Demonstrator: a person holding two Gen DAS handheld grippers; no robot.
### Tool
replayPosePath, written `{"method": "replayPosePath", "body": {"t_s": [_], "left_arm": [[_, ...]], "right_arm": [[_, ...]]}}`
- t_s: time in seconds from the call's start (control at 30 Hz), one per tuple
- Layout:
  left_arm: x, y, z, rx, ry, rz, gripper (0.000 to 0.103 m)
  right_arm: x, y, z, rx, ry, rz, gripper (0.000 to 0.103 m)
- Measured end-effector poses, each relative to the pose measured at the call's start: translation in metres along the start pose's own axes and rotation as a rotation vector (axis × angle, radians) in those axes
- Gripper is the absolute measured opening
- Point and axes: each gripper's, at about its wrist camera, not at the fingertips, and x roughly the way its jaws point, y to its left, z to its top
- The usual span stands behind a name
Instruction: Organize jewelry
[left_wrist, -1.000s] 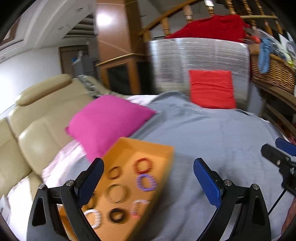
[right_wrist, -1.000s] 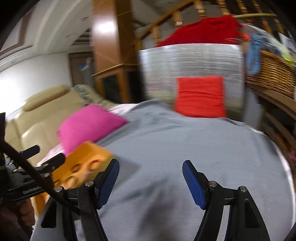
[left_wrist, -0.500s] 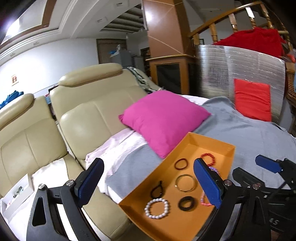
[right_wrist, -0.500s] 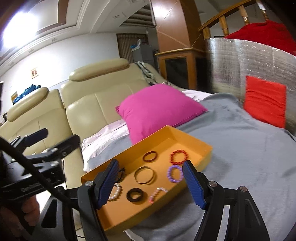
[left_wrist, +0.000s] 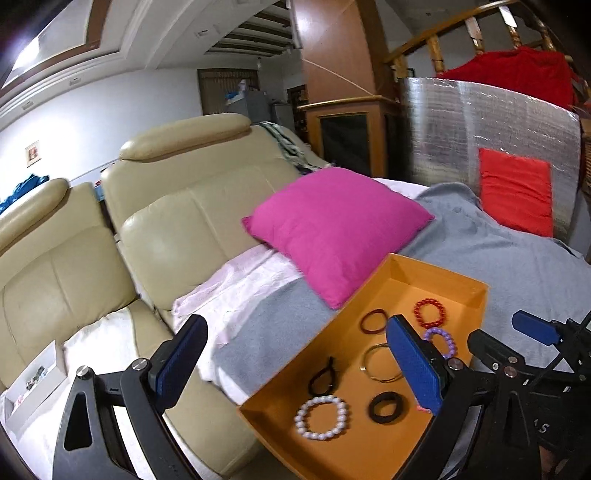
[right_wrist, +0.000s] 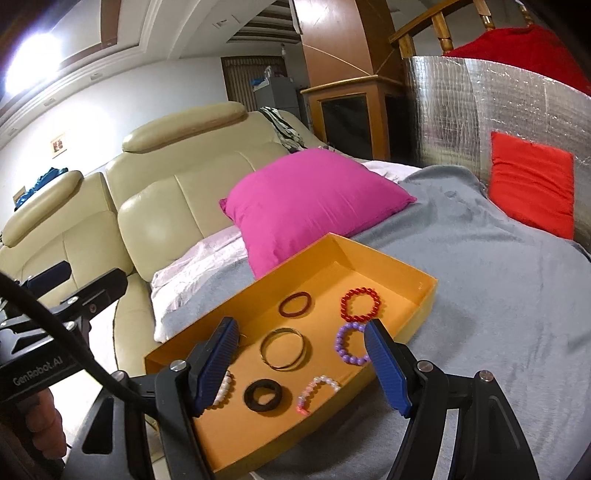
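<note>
Above the orange tray (right_wrist: 424, 295), the right gripper (right_wrist: 299, 363) hung spread and empty; the left gripper (left_wrist: 295, 363) likewise — best lowered squarely over the gold bangle (right_wrist: 282, 348).

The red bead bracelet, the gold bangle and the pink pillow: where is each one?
red bead bracelet (right_wrist: 361, 305), right wrist view, on its left beads.
gold bangle (right_wrist: 266, 350), right wrist view, on its left rim.
pink pillow (left_wrist: 332, 229), left wrist view, on its middle.

Seating: cream leather recliners (left_wrist: 177, 236), pink cushion (left_wrist: 336, 225) beside them
Cover: grey blanket (right_wrist: 480, 266)
Behind: silver foil panel (left_wrist: 491, 122) (red cushion (left_wrist: 517, 195) leaning on it), wooden cabinet (right_wrist: 351, 110), stair railing (left_wrist: 443, 40)
Walls: white (left_wrist: 92, 122)
Light: bright ceiling lamp (right_wrist: 29, 62)
</note>
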Motion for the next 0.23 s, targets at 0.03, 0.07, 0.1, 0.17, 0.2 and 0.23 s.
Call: {"method": "replayPosePath", "body": {"t_s": [0.03, 0.07, 0.1, 0.17, 0.2, 0.23], "left_arm": [[0.000, -0.010, 0.001, 0.019, -0.007, -0.014, 0.097], [-0.001, -0.017, 0.003, 0.031, -0.019, -0.016, 0.097], [-0.003, -0.028, 0.003, 0.052, -0.041, -0.024, 0.097], [-0.003, -0.045, 0.005, 0.078, -0.043, -0.063, 0.097], [-0.002, -0.059, 0.006, 0.092, -0.037, -0.093, 0.097], [-0.002, -0.069, 0.007, 0.102, -0.033, -0.114, 0.097]], "right_arm": [[-0.001, -0.006, -0.001, 0.003, -0.003, -0.012, 0.074], [-0.004, -0.016, -0.003, 0.014, -0.012, -0.029, 0.074], [-0.006, -0.026, -0.004, 0.025, -0.013, -0.047, 0.074], [-0.010, -0.044, -0.003, 0.046, 0.001, -0.076, 0.074], [-0.015, -0.057, -0.002, 0.067, -0.008, -0.090, 0.074], [-0.022, -0.068, -0.001, 0.085, -0.023, -0.102, 0.074]]}}
